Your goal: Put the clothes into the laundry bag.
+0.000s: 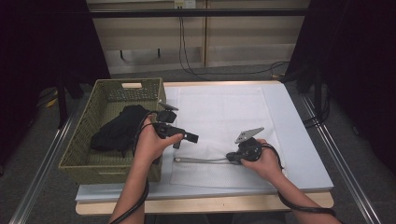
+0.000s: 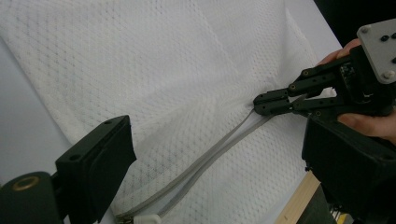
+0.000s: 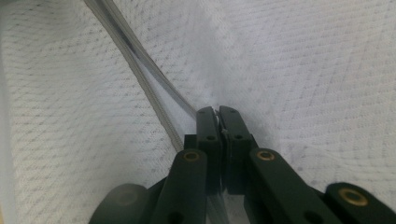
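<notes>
A lab-like recording station: black curtains [image 1: 369, 70] flank a padded worktop [image 1: 299, 140], metal rails [image 1: 42, 163] run along the floor, and cables [image 1: 187, 56] trail to a wall socket [image 1: 184, 3].

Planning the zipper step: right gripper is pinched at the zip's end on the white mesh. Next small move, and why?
Probably bring the open left gripper down onto the mesh bag near the zipper to anchor it; the right gripper is already shut at the zipper's end.

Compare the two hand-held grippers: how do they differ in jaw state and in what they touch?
The right hand-held gripper is shut on the grey zipper of the white mesh bag; the left hand-held gripper is open, gripping nothing, hovering beside the basket. Both are black and held by a hand.
</notes>
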